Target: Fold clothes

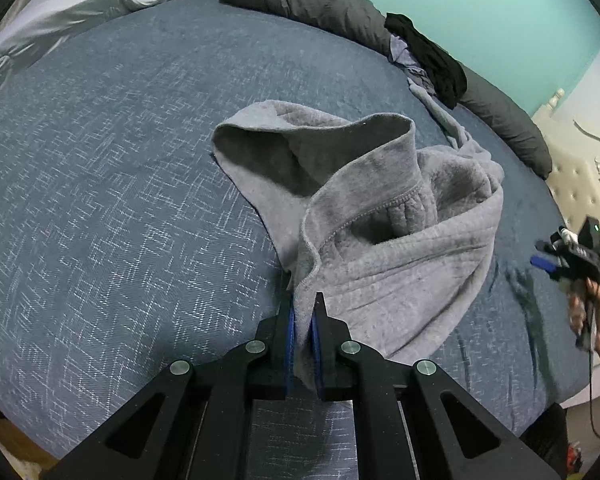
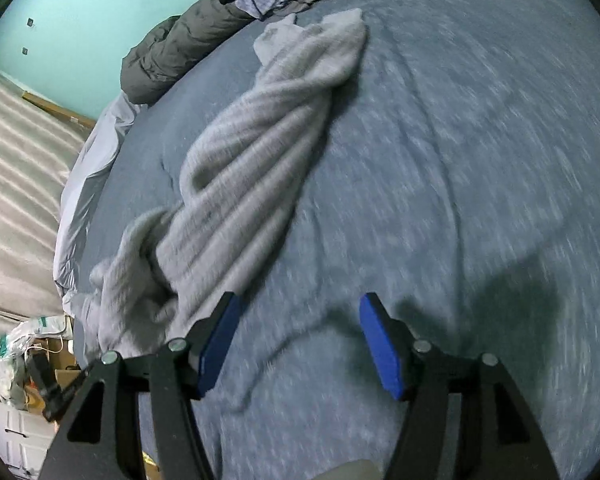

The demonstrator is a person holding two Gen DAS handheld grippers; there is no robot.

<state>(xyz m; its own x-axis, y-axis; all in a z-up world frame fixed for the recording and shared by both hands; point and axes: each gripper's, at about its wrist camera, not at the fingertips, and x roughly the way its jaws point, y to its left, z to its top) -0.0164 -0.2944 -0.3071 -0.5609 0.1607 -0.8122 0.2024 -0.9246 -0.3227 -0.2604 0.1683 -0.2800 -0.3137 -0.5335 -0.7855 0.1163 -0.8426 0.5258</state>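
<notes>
A grey fleece garment (image 1: 388,216) lies bunched on the blue bedspread (image 1: 100,184). My left gripper (image 1: 305,300) is shut on the garment's hem and lifts that edge, so its waistband stands open above the bed. In the right wrist view the same grey garment (image 2: 252,152) stretches as a twisted strip from the far pile toward the lower left. My right gripper (image 2: 298,304) is open over bare bedspread, just right of the garment, with nothing between its blue pads (image 2: 380,344). The right gripper (image 1: 572,260) also shows at the far right of the left wrist view, held by a hand.
A dark grey duvet (image 1: 312,4) and a black garment (image 1: 428,56) lie along the bed's far edge by the teal wall. A pale sheet (image 1: 80,8) is heaped at the far left. A cream tufted headboard (image 1: 580,184) stands at right. Boxes and bags (image 2: 28,360) sit on the floor.
</notes>
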